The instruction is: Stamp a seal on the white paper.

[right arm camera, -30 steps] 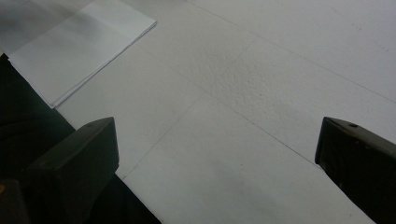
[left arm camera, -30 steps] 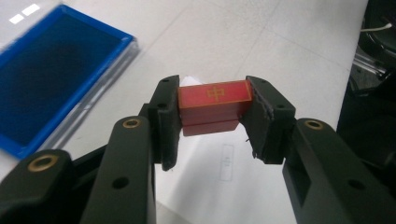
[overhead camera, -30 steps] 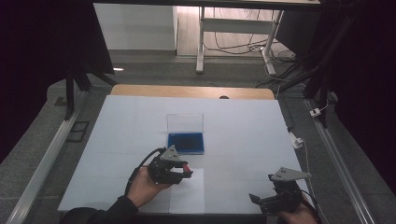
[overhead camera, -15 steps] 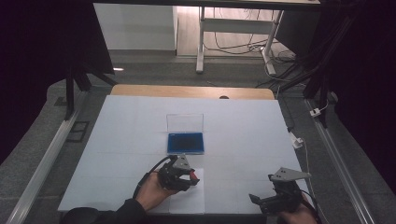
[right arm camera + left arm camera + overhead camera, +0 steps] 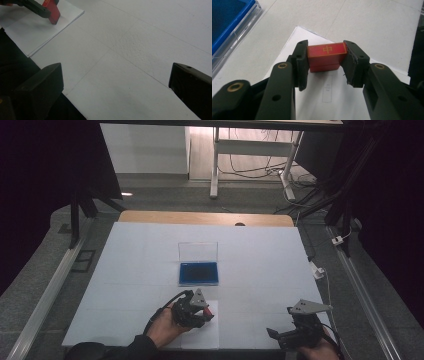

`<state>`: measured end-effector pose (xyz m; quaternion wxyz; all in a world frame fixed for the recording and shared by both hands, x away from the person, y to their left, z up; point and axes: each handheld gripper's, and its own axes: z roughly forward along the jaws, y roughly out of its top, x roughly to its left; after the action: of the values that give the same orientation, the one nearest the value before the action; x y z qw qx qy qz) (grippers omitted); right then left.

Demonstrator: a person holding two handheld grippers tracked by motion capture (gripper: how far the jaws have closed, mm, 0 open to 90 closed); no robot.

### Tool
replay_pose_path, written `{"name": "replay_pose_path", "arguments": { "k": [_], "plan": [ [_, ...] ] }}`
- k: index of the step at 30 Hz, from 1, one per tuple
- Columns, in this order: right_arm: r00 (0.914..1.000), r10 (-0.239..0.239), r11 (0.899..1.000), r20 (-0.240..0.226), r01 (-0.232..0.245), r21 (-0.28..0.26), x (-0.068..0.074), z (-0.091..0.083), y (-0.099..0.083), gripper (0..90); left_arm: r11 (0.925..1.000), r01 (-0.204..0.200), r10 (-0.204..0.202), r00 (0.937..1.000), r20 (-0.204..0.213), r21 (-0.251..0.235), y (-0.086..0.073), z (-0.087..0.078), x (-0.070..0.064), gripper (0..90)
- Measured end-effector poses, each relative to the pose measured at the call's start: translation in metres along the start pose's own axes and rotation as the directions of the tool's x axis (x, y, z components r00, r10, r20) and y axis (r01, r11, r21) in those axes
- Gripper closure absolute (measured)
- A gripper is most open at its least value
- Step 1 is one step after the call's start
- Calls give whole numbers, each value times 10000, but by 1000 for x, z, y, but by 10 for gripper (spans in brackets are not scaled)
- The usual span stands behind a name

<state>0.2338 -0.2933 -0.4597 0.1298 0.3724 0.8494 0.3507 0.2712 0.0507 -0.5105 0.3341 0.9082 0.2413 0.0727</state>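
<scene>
Shift: left gripper (image 5: 200, 308), jaws clamped on red block (image 5: 326, 57), now sits over paper sheet (image 5: 317, 100), away from blue case (image 5: 198, 273) | right gripper (image 5: 295, 336) jaws wide, idle | placement on printed outline (image 5: 327, 89) looks imminent.

Only legible mark: gold "中" on the top face of the red block (image 5: 326, 56) in my left gripper (image 5: 325, 65). Print on the paper (image 5: 329, 100) under the block is unreadable.
</scene>
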Motion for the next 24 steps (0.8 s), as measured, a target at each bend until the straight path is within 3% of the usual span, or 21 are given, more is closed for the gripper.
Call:
{"name": "replay_pose_path", "arguments": {
  "k": [3,10,17,24],
  "plan": [
    [10000,-15,10000,-4,15,9,0,0,0,0,10000,99,-99,9999,80,-5,-1,0,1,583],
    [10000,-58,10000,-4,58,46,0,1,0,0,9998,-110,116,9990,-425,148,1,1,-7,585],
    [10000,-73,10000,-3,73,39,0,1,0,0,9993,363,-363,9993,112,67,1,1,1,585],
    [10000,-69,10000,4,69,65,0,1,0,0,9998,141,-138,9997,-188,139,1,1,-3,585]
  ]
}}
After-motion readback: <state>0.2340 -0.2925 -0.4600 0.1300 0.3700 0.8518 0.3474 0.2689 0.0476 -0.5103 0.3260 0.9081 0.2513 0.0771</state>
